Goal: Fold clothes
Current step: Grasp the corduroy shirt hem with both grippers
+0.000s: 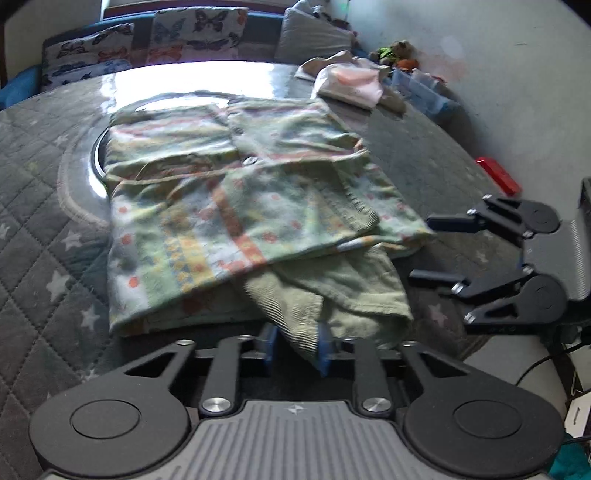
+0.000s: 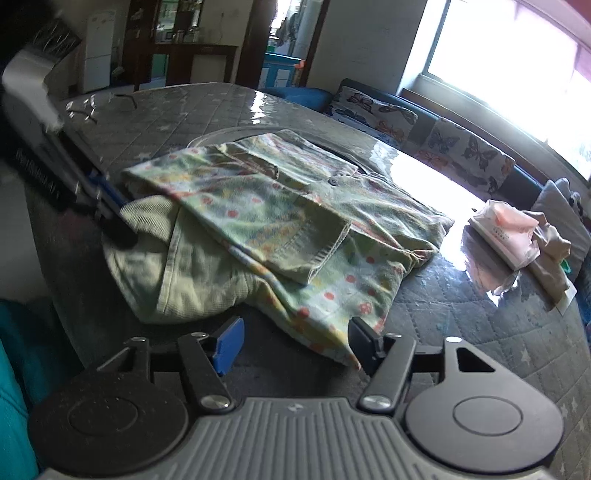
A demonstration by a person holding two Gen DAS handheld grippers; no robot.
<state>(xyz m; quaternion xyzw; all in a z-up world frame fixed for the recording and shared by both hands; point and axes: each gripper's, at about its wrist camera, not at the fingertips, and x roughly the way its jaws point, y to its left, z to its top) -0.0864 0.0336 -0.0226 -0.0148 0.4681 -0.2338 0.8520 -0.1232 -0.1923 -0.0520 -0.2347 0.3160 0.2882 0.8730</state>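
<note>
A green patterned shirt lies partly folded on the quilted grey table cover, with its plain green hem bunched at the near edge. My left gripper is shut on that hem; it also shows in the right wrist view gripping the ribbed green edge. My right gripper is open, its jaws wide apart just before the shirt's near corner, not touching it. It shows at the right of the left wrist view. The shirt in the right wrist view has a sleeve folded across it.
A pink and white folded pile lies at the far right of the table; it also shows in the right wrist view. Butterfly cushions line a bench behind. A red object and plastic boxes lie on the floor to the right.
</note>
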